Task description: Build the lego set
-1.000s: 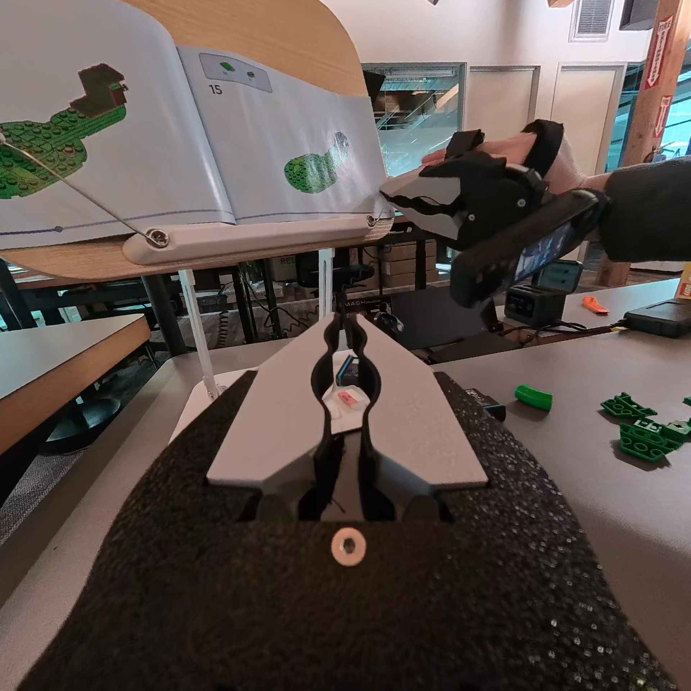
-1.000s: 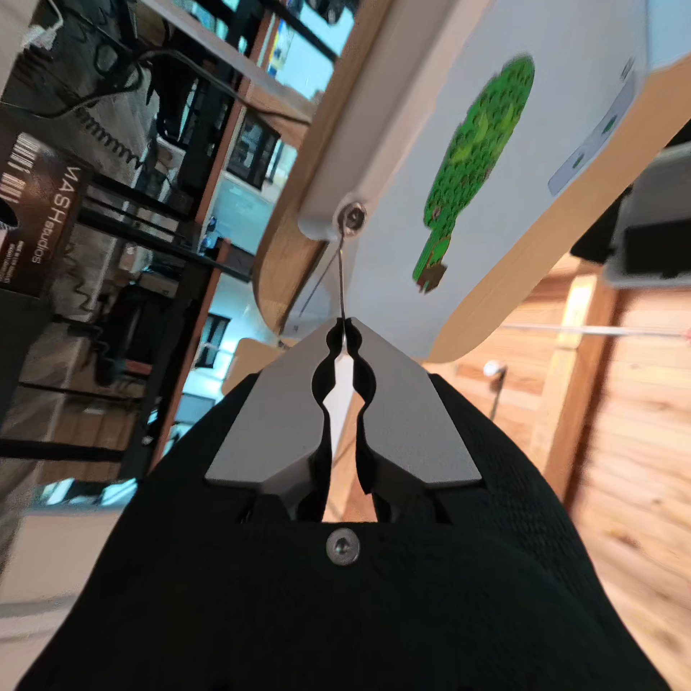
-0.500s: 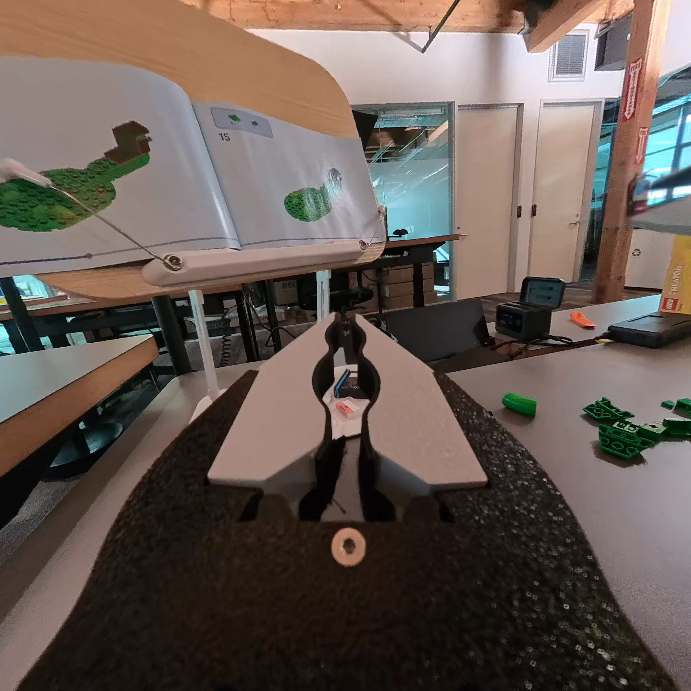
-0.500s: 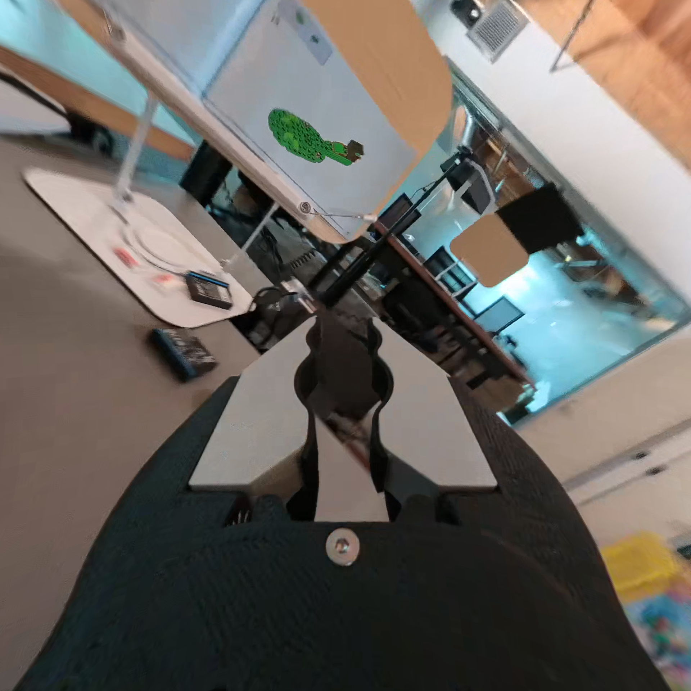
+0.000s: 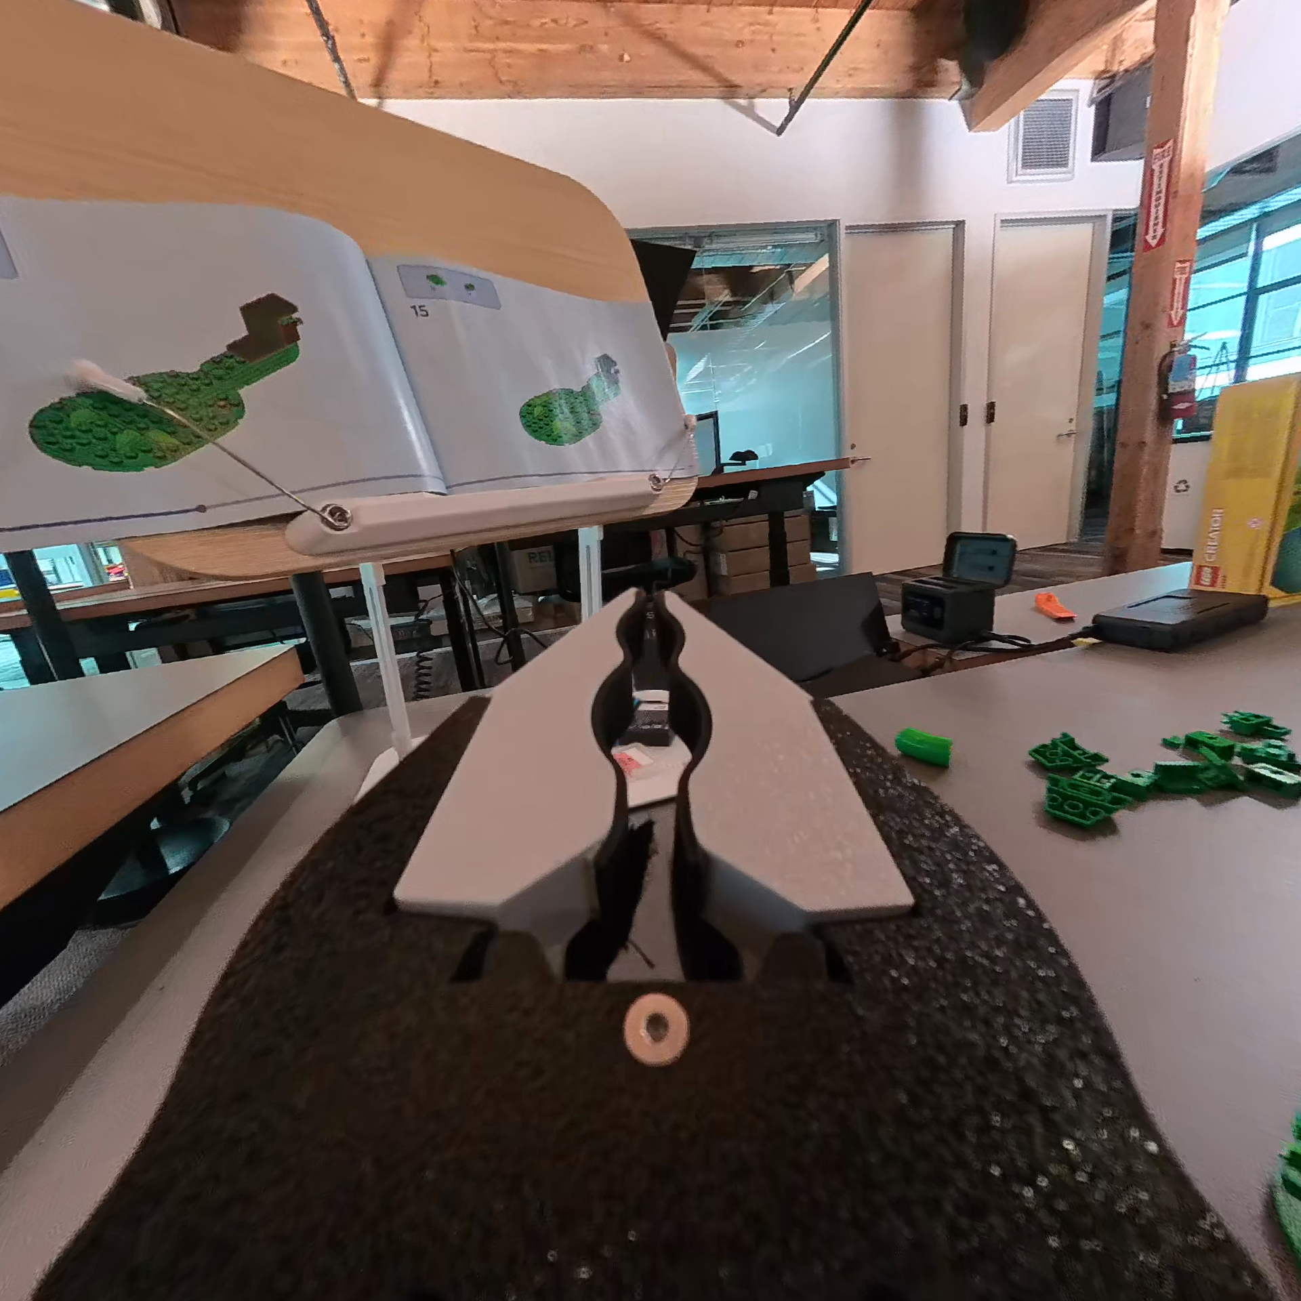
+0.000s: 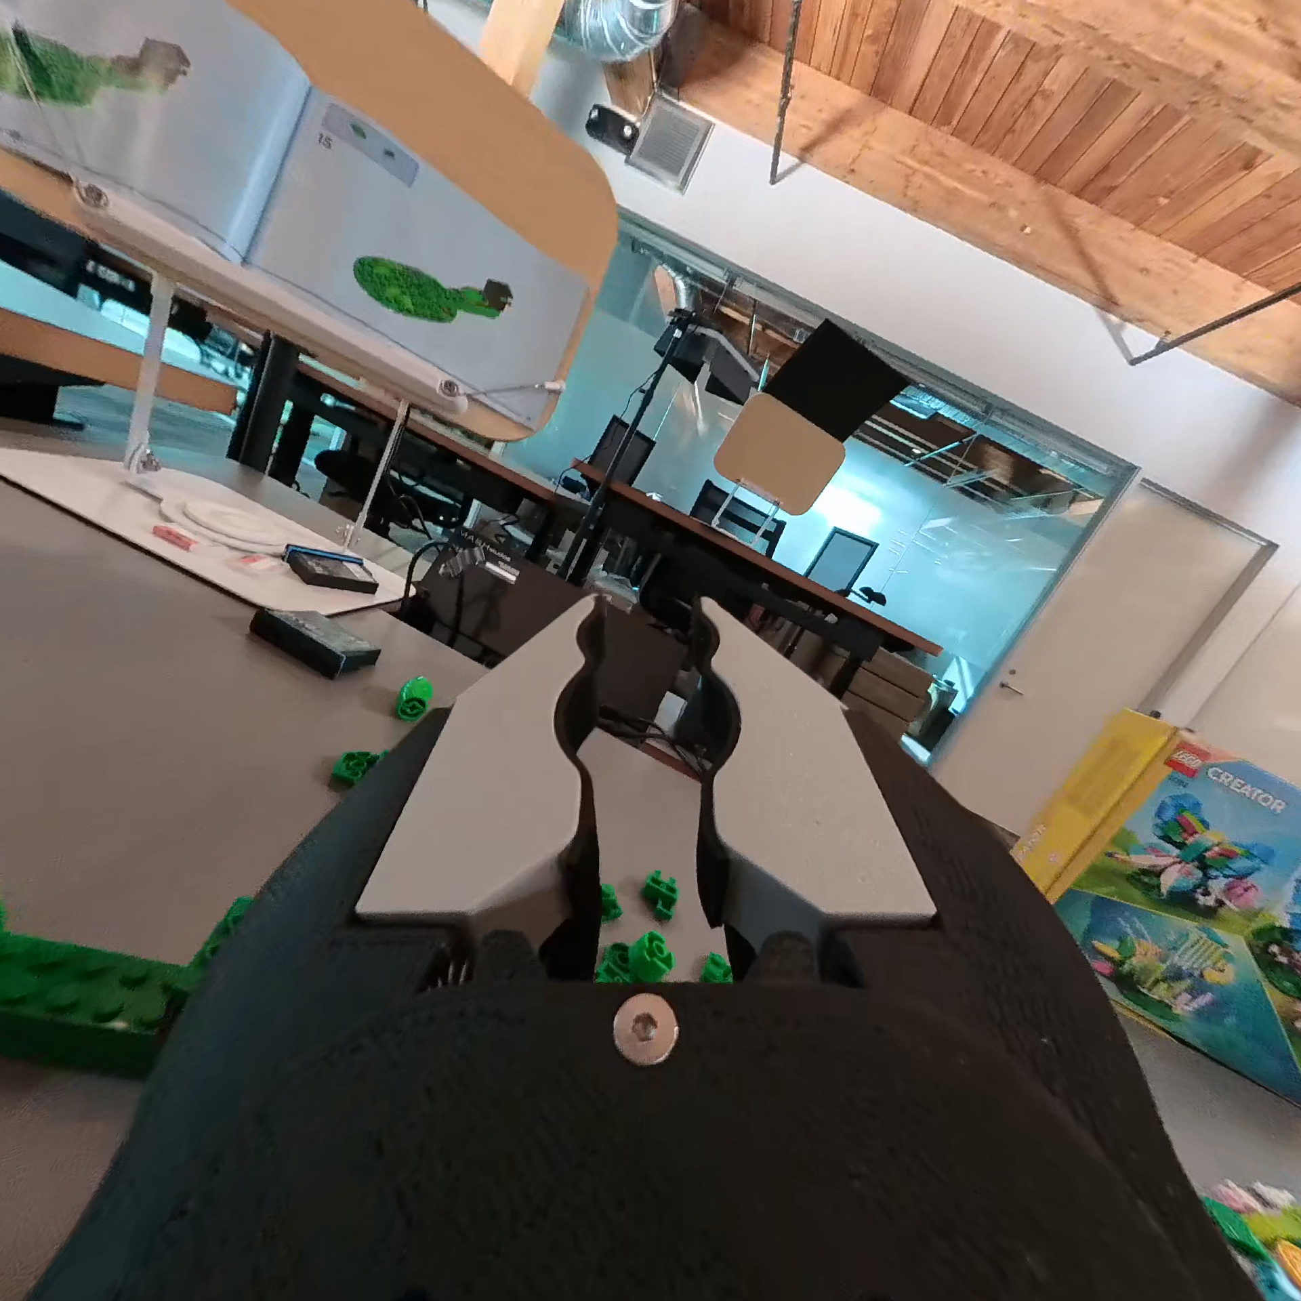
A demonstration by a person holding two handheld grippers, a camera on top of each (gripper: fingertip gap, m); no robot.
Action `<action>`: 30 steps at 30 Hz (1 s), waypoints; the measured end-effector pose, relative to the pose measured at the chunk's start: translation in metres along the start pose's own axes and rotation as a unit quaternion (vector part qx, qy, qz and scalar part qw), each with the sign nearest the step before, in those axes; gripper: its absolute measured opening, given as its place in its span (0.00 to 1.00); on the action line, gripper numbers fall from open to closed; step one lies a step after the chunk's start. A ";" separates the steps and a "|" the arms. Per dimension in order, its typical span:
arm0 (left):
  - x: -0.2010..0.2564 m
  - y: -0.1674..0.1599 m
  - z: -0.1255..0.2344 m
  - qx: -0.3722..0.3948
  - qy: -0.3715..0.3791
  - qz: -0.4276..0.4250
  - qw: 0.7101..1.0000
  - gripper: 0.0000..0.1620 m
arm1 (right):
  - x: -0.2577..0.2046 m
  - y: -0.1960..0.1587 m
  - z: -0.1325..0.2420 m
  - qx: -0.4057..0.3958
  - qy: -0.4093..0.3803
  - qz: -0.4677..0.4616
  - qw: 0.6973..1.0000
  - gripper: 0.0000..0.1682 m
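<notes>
My left gripper is shut and empty, held low over the grey table, pointing at the base of the book stand. The open instruction booklet rests on a wooden stand and also shows in the right wrist view. Loose green bricks and a green curved piece lie to its right. My right gripper is open and empty above several small green pieces. A green plate assembly lies at its left.
A yellow Lego box stands at the right, also seen in the left wrist view. A black power bank, a charger case and an orange tool sit at the back. A small black box lies near the stand's white base. My right fingertips sit around 25 cm from my left ones.
My right gripper let go of the stand's wire page holder, swung down over the table and opened. It has left the left wrist view. My left gripper tilted up a little.
</notes>
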State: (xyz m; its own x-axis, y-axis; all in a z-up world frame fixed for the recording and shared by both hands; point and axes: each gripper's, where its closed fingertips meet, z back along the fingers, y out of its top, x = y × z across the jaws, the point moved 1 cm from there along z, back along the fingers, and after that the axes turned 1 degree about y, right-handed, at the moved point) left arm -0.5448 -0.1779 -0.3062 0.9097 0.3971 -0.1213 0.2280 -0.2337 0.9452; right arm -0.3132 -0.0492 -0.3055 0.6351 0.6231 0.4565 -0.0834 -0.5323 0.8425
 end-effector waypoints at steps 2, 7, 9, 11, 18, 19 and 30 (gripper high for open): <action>0.003 0.001 0.002 0.000 -0.005 0.001 1.000 0.00 | -0.003 -0.004 -0.003 -0.004 0.007 0.013 1.000 0.12; 0.013 0.002 0.003 0.002 -0.022 0.010 1.000 0.00 | -0.002 -0.014 -0.011 -0.017 0.003 0.022 1.000 0.11; 0.018 0.002 0.002 0.001 -0.029 0.009 1.000 0.00 | 0.000 -0.016 -0.015 -0.019 0.002 0.025 1.000 0.10; 0.021 0.003 0.002 0.003 -0.034 0.009 0.999 0.00 | 0.001 -0.019 -0.020 -0.019 0.000 0.028 0.999 0.10; 0.021 0.003 0.001 0.004 -0.036 0.013 0.999 0.00 | 0.004 -0.024 -0.032 -0.015 0.008 0.023 1.000 0.09; 0.021 0.003 0.001 0.004 -0.036 0.013 0.999 0.00 | 0.004 -0.024 -0.032 -0.015 0.007 0.018 1.000 0.09; 0.034 0.002 -0.002 0.004 -0.061 0.008 0.998 0.00 | 0.004 -0.025 -0.032 -0.015 0.011 -0.001 1.000 0.08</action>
State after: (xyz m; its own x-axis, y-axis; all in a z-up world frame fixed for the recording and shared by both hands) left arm -0.5143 -0.1630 -0.3075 0.9489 0.2819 -0.1421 0.2147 -0.2460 0.9452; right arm -0.3330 -0.0149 -0.3149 0.6187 0.6366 0.4603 -0.1057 -0.5131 0.8518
